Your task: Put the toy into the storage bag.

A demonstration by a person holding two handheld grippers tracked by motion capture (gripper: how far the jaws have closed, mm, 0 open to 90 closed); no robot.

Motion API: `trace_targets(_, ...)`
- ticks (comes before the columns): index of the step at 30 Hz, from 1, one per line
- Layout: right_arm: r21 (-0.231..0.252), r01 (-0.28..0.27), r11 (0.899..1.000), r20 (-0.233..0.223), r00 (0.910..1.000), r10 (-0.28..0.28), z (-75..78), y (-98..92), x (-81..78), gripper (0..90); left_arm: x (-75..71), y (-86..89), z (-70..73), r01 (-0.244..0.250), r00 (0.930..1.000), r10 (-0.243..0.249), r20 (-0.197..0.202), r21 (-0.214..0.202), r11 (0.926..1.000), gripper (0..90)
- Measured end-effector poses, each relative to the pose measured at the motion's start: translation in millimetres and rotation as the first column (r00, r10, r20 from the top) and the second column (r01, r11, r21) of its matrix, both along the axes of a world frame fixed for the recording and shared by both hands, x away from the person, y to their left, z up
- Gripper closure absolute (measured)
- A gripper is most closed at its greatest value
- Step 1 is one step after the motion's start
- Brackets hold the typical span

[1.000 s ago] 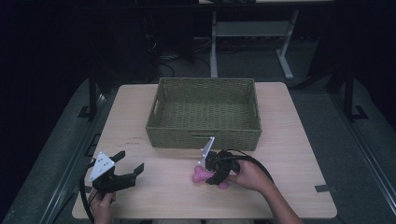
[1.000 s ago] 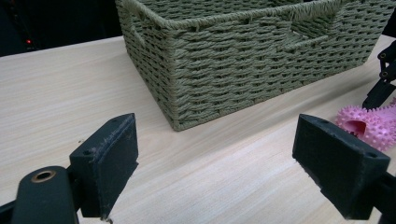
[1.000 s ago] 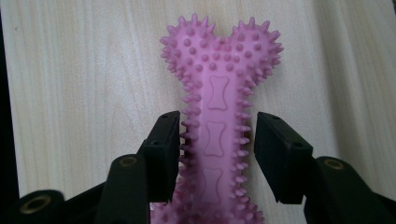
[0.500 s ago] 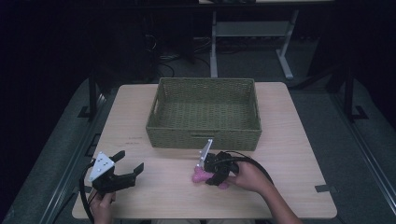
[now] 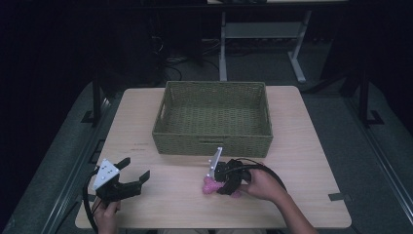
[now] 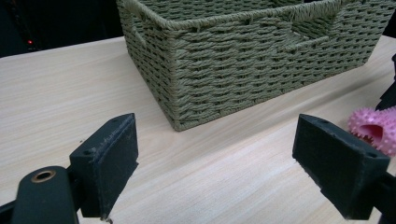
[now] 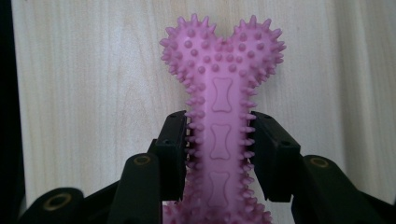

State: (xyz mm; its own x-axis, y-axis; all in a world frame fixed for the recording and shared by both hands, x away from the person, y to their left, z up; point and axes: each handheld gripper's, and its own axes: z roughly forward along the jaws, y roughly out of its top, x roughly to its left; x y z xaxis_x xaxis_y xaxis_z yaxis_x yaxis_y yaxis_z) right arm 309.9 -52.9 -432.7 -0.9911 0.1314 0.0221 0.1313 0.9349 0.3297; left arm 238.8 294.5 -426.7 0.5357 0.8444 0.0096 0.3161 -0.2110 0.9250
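A pink spiky bone-shaped toy [image 7: 222, 70] lies flat on the wooden table [image 5: 302, 161] in front of the basket. My right gripper [image 7: 219, 135] has just been closing, and its pads now press on both sides of the toy's shaft. In the high view, the right gripper [image 5: 221, 181] sits at the front centre with the toy [image 5: 209, 185] poking out to its left. My left gripper [image 5: 134, 168] rests at the front left, open with nothing between its jaws. From the left gripper [image 6: 229, 163], the toy [image 6: 373, 133] shows at the far right.
A green woven basket [image 5: 214, 141] stands at the middle of the table, just behind both grippers, and its corner [image 6: 243, 60] is close ahead of the left gripper. A grey table frame [image 5: 258, 31] stands on the dark floor beyond.
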Motion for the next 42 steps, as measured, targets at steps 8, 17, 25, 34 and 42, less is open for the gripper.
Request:
trace_targets(8, 0.055, 0.005, 0.998, -0.010, 0.9999, -0.004, 14.8, -12.9, 2.1, 57.8, 0.6, -1.1, -0.2, 0.006, 1.0000, -0.006, -0.002, 0.002, 1.0000, 13.8)
trace_targets(17, 0.094, 0.018, 0.995, -0.033, 0.9993, -0.015, 23.5, -26.2, 6.9, 57.8, 0.6, -1.9, -0.4, 0.007, 1.0000, -0.007, -0.004, 0.003, 1.0000, 13.8)
trace_targets(25, 0.141, 0.020, 0.990, -0.041, 0.9990, -0.014, 41.2, -36.1, 12.0, 57.8, 0.5, -2.4, -0.6, 0.006, 1.0000, -0.006, -0.003, -0.001, 1.0000, 13.8)
trace_targets(34, 0.164, 0.020, 0.986, -0.045, 0.9989, -0.013, 58.6, -45.5, 18.9, 57.8, 0.4, -2.5, -0.7, 0.009, 0.9999, -0.009, -0.004, 0.003, 1.0000, 13.9)
trace_targets(42, 0.168, 0.015, 0.986, -0.042, 0.9991, -0.008, 68.6, -46.2, 23.4, 57.8, 0.2, -2.4, -0.8, 0.003, 1.0000, -0.003, -0.002, 0.001, 1.0000, 13.8)
